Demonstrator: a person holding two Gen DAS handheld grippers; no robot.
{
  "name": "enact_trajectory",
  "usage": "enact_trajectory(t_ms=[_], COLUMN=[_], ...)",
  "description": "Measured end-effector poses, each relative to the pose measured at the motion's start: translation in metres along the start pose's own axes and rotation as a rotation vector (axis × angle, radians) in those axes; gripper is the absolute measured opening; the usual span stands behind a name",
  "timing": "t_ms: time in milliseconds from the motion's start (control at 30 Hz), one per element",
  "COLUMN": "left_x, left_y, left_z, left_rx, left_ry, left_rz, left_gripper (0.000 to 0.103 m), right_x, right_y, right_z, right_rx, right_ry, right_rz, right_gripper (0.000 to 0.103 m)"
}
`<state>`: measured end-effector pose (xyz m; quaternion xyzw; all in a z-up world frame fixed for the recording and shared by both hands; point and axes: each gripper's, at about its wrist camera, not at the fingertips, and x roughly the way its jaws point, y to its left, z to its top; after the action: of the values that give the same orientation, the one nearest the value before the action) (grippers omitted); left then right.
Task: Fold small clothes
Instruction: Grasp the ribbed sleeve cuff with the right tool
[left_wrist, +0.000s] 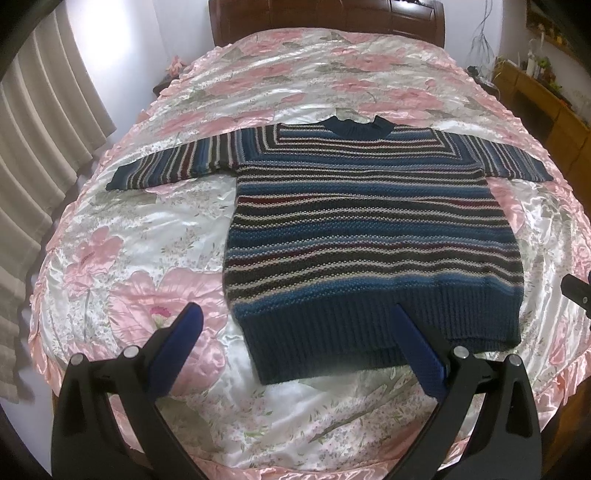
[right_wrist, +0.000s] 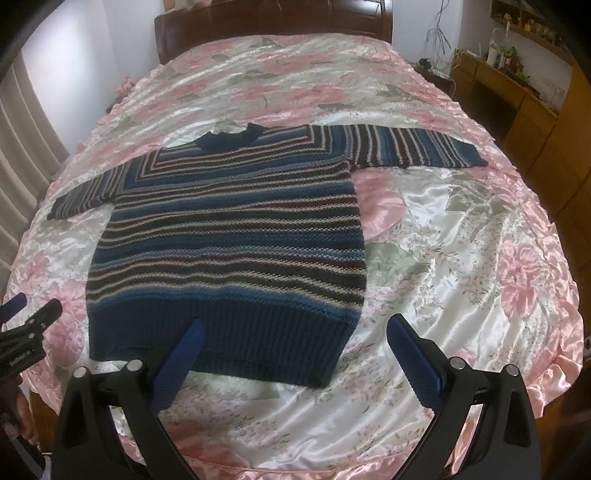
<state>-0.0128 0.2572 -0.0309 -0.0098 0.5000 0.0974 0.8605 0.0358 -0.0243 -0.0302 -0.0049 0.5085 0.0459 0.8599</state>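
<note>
Sweater (left_wrist: 362, 229), striped in blue, dark and pale bands, lies flat and face up on a bed covered by a pink floral satin bedspread (left_wrist: 155, 236). Both sleeves extend straight out from the sweater body. The navy collar (left_wrist: 356, 127) points toward the dark wooden headboard (left_wrist: 325, 22); the ribbed navy hem (left_wrist: 369, 332) lies toward the foot of the bed. The left gripper (left_wrist: 295, 325) hovers just short of the hem, at the sweater's left corner, with its blue-padded fingers (left_wrist: 186, 332) spread wide apart and nothing between them. The right gripper (right_wrist: 295, 332) hovers at the sweater's right hem corner, its fingers (right_wrist: 413, 354) likewise spread wide and empty. Whether either gripper touches the knit cannot be determined. Beige curtains (left_wrist: 40, 147) hang left of the sweater; a wooden cabinet (right_wrist: 532, 110) stands beyond its right sleeve.
</note>
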Motion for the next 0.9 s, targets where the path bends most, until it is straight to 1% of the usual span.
enact_trajectory(t_ms=[100,200,300,333,400,433,467,500,567,667,700,767,900], left_x=[0.010,0.024,0.041,0.049,0.065,0.076,0.084,0.094,0.114,0.143,0.151,0.171,0.200], left_y=[-0.015,-0.036,-0.064,-0.077,-0.101,-0.116,-0.129,-0.144,-0.172,-0.208,-0.217,-0.234,-0.250], left_z=[0.019,0.052,0.092,0.109,0.138,0.155,0.166,0.180,0.202,0.225,0.230,0.239,0.243], left_rx=[0.005,0.017,0.008,0.002,-0.003,-0.004,-0.004,-0.003,-0.006,-0.001,0.004,0.016,0.027], left_ry=[-0.004,-0.040,-0.065,-0.079,-0.096,-0.103,-0.109,-0.114,-0.115,-0.112,-0.110,-0.106,-0.095], left_rz=[0.001,0.005,-0.033,-0.045,-0.048,-0.053,-0.059,-0.066,-0.078,-0.092,-0.091,-0.092,-0.096], left_gripper=[0.100,0.100,0.100,0.100,0.100,0.100,0.100,0.100,0.100,0.100,0.100,0.100,0.100], right_x=[0.012,0.031,0.062,0.077,0.101,0.121,0.132,0.152,0.178,0.223,0.236,0.256,0.288], right_y=[-0.026,-0.072,-0.135,-0.163,-0.202,-0.231,-0.247,-0.272,-0.303,-0.351,-0.369,-0.391,-0.427], right_z=[0.023,0.062,0.113,0.134,0.164,0.184,0.195,0.210,0.227,0.248,0.254,0.260,0.264], right_rx=[0.008,0.051,0.118,0.153,0.198,0.234,0.253,0.270,0.302,0.364,0.394,0.428,0.500], right_ry=[0.006,0.009,0.022,0.031,0.037,0.051,0.057,0.072,0.097,0.145,0.147,0.155,0.174], right_rz=[-0.011,-0.039,-0.078,-0.081,-0.082,-0.103,-0.120,-0.140,-0.160,-0.156,-0.159,-0.140,-0.132], right_gripper=[0.099,0.099,0.099,0.099,0.099,0.099,0.099,0.099,0.099,0.099,0.099,0.099,0.099])
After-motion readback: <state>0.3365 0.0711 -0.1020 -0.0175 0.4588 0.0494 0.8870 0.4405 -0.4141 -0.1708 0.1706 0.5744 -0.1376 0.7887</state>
